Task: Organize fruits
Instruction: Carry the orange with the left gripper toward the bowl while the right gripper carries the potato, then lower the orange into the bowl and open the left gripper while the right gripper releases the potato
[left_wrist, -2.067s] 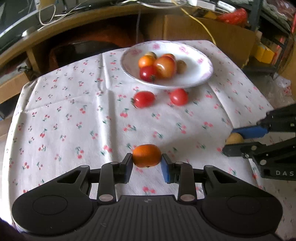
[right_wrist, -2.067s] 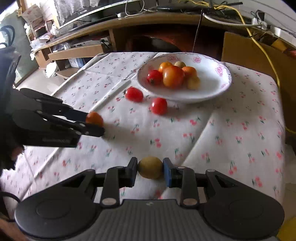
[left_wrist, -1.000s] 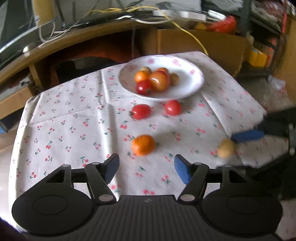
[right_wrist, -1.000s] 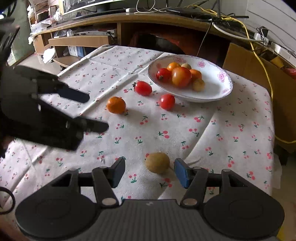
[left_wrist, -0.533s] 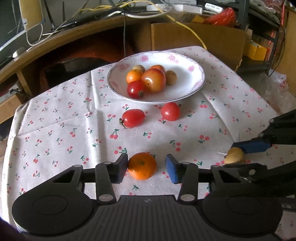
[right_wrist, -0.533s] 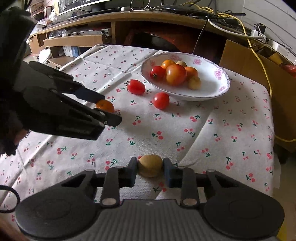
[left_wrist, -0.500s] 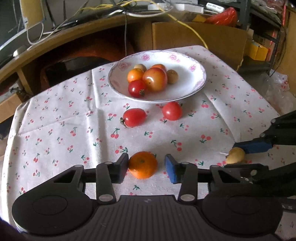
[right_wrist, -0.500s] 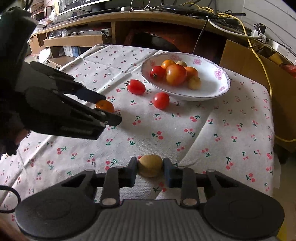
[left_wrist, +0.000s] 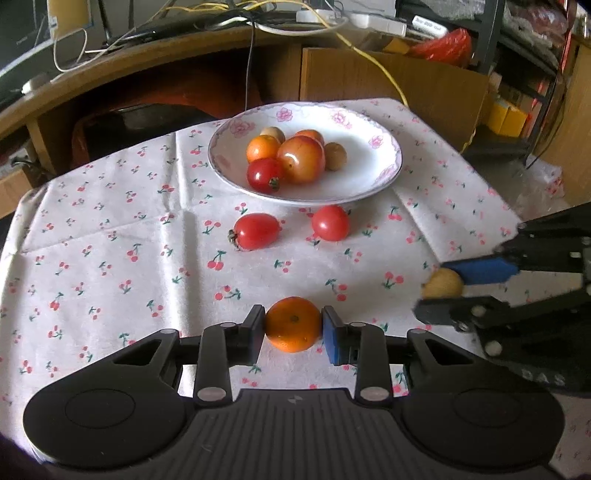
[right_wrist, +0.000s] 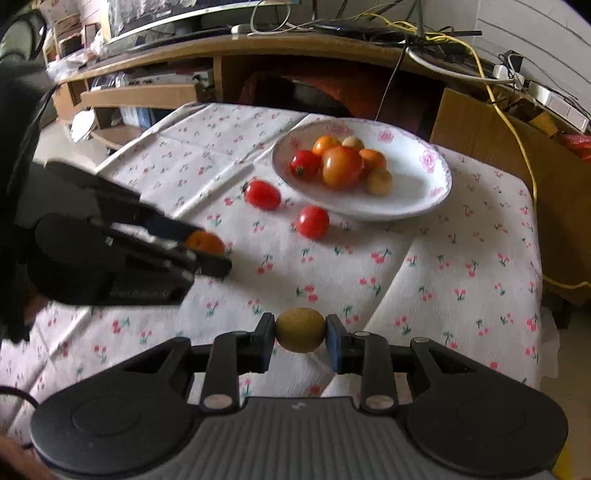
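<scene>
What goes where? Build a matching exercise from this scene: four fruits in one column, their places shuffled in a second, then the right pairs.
Column 1
1. orange fruit
2. yellow-brown fruit
3. oval red tomato
4. large orange-red fruit

Column 2
A. on the white plate
B. between the pads of the left hand-held gripper, whose jaws are closing
C. on the cherry-print cloth, near the plate
D. gripped by the right hand-held gripper

Pairs: 1-B, 2-D, 3-C, 4-A

text: "DAS" | on: black body of the right claw (left_wrist: 441, 284), left wrist view | other print: too blurred to read
</scene>
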